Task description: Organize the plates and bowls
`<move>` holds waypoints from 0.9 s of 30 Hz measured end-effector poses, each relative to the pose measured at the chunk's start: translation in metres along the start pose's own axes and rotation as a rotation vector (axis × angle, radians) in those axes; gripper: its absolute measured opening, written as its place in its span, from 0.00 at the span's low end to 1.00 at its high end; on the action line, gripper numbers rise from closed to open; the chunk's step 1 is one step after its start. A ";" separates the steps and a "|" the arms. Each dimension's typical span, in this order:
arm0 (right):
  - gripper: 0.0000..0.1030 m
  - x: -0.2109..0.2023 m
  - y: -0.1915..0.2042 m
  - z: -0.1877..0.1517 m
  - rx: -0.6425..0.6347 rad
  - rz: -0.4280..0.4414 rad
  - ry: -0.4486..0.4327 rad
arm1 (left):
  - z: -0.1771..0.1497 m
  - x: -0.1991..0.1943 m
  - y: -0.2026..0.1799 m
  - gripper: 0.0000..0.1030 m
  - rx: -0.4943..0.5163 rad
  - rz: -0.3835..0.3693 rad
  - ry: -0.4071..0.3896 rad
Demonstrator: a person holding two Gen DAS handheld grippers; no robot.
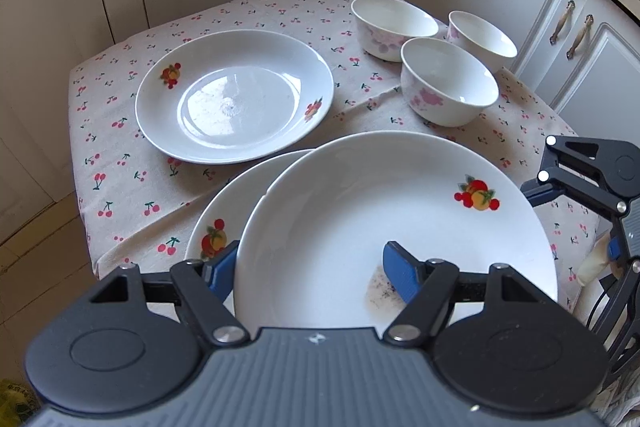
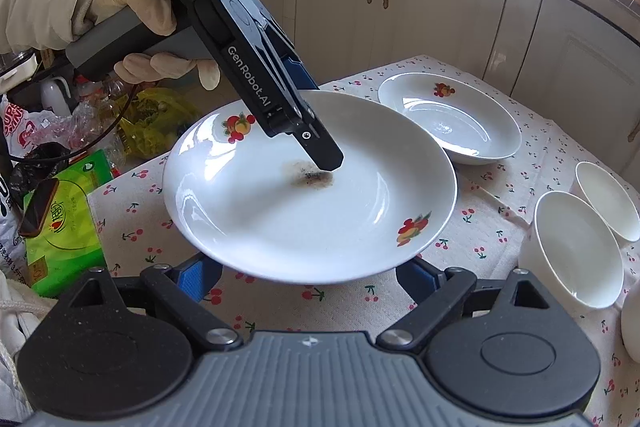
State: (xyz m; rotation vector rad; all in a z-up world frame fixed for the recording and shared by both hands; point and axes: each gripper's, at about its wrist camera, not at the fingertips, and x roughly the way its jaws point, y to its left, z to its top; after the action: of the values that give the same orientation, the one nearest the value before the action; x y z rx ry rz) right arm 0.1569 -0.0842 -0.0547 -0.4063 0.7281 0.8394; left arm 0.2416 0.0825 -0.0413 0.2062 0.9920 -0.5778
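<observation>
While pinched at its near rim, held plate [image 1: 380,219]: raised off the tablecloth [image 1: 120,155], overlapping the lower plate [image 1: 216,211] beneath it.
Left gripper [image 1: 310,263]: clamped on the held plate, one finger on the inner slope, the other under the rim.
Right gripper [image 2: 308,275]: spread wide, holding nothing, low by the held plate's near edge, apparently not touching.
Far plate [image 1: 234,95]: flat on the cloth, apart from the pair.
Bowls [image 1: 448,87]: three, upright, clustered at the table's far right.
Stain [image 2: 314,177]: brown smear beside the upper fingertip.
Handling, as judged: glazed ceramic, stiff, fairly heavy, slick, breakable; likely to swing or slide from a one-edge pinch.
Best hold, as judged: deep across the rim, kept level, lowered gently and centred on the lower plate to avoid chipping.
</observation>
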 end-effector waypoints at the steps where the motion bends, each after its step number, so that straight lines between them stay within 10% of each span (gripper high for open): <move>1: 0.93 0.001 0.001 0.001 0.002 0.000 0.004 | 0.000 0.001 0.001 0.72 -0.002 -0.003 0.002; 27: 0.93 0.005 0.001 0.012 0.040 -0.003 0.037 | -0.003 0.016 0.016 0.72 -0.030 -0.008 0.031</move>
State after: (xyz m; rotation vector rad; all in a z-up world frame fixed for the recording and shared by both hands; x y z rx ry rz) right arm 0.1640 -0.0740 -0.0500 -0.3879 0.7777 0.8154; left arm 0.2551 0.0911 -0.0578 0.1850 1.0315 -0.5681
